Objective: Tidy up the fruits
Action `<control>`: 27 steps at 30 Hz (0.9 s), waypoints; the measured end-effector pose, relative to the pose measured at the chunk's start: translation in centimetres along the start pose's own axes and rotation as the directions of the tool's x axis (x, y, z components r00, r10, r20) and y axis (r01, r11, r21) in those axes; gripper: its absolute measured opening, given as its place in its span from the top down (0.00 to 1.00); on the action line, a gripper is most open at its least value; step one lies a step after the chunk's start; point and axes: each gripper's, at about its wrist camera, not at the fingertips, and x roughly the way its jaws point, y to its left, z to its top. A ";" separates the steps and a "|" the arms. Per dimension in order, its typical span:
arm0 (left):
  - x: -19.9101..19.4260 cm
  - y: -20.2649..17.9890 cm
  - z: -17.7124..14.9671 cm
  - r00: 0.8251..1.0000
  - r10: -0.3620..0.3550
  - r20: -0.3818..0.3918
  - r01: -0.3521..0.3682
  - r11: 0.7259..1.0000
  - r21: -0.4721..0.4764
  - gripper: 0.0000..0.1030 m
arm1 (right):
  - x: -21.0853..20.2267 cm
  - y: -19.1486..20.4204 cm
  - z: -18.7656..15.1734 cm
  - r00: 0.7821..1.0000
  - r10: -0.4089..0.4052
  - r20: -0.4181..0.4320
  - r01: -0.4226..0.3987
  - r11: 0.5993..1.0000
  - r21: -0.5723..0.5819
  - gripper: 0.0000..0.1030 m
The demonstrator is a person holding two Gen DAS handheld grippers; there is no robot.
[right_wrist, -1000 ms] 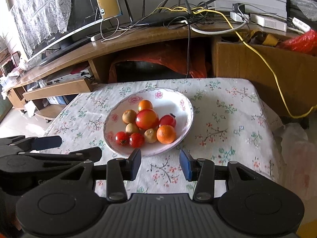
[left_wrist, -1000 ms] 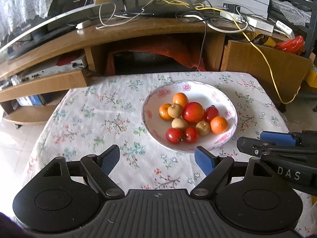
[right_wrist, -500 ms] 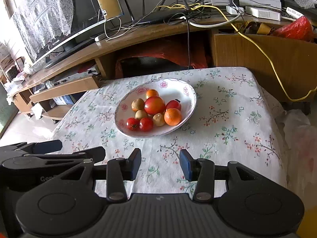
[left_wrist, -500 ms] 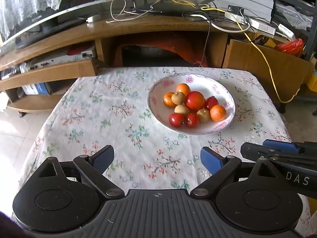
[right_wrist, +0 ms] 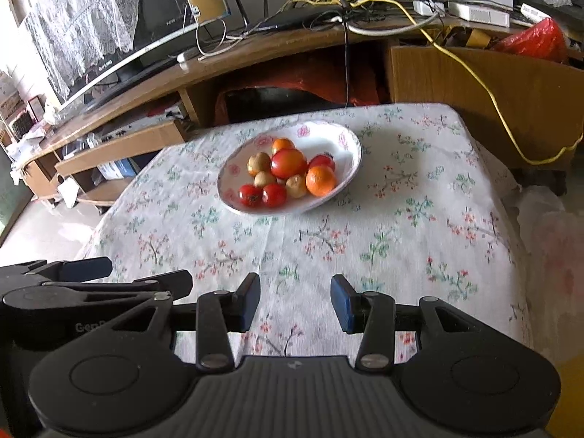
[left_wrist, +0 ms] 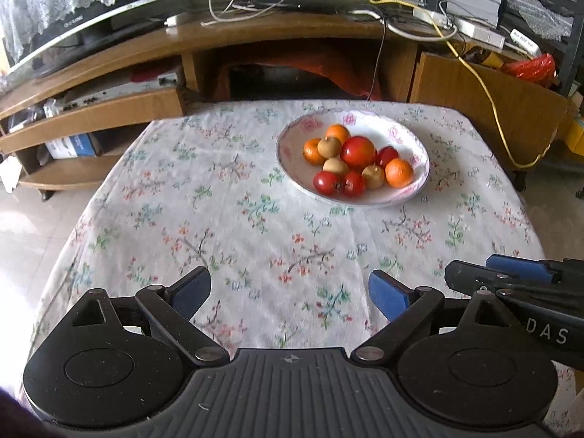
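Note:
A white bowl with pink flowers (left_wrist: 418, 146) (right_wrist: 346, 138) stands on the far half of a floral tablecloth (left_wrist: 226, 219) (right_wrist: 401, 226). It holds several fruits: a big red apple (left_wrist: 357, 151) (right_wrist: 288, 162), oranges (left_wrist: 399, 172) (right_wrist: 320, 180), small red fruits (left_wrist: 326, 182) (right_wrist: 250, 195) and small tan ones (left_wrist: 328, 146) (right_wrist: 258, 163). My left gripper (left_wrist: 289, 290) hangs open over the near cloth, nothing between its blue pads. My right gripper (right_wrist: 295, 301) is open too, also empty, and shows at the left wrist view's right edge (left_wrist: 511, 273).
Behind the table runs a wooden TV stand (left_wrist: 255, 40) with a screen (left_wrist: 91, 33), tangled cables and a yellow cord (left_wrist: 481, 84). A red bag (left_wrist: 533, 65) lies at the right. Pale floor tiles (left_wrist: 29, 219) lie left of the table.
Both grippers have drawn back from the bowl, which now looks smaller and farther away. Their fingers stayed open and empty. The fruits have not moved.

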 end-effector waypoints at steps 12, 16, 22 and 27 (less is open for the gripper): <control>-0.8 0.0 -1.6 1.000 0.010 -0.006 -0.010 1.000 0.018 0.09 | -1.0 0.6 -1.8 1.000 -0.003 -0.020 0.003 1.000 -0.002 0.58; -1.1 -0.1 -1.9 1.000 -0.008 -0.015 0.009 1.000 0.024 0.18 | -1.0 0.8 -2.2 1.000 -0.002 -0.030 0.002 1.000 -0.004 0.58; -1.4 -0.1 -2.3 1.000 -0.015 -0.010 0.015 0.999 0.030 0.19 | -1.3 0.9 -2.5 1.000 -0.002 -0.029 0.002 1.000 -0.005 0.58; -1.5 -0.2 -2.4 1.000 -0.009 -0.010 0.010 0.999 0.042 0.19 | -1.3 0.9 -2.7 0.999 -0.004 -0.034 0.004 1.000 -0.005 0.58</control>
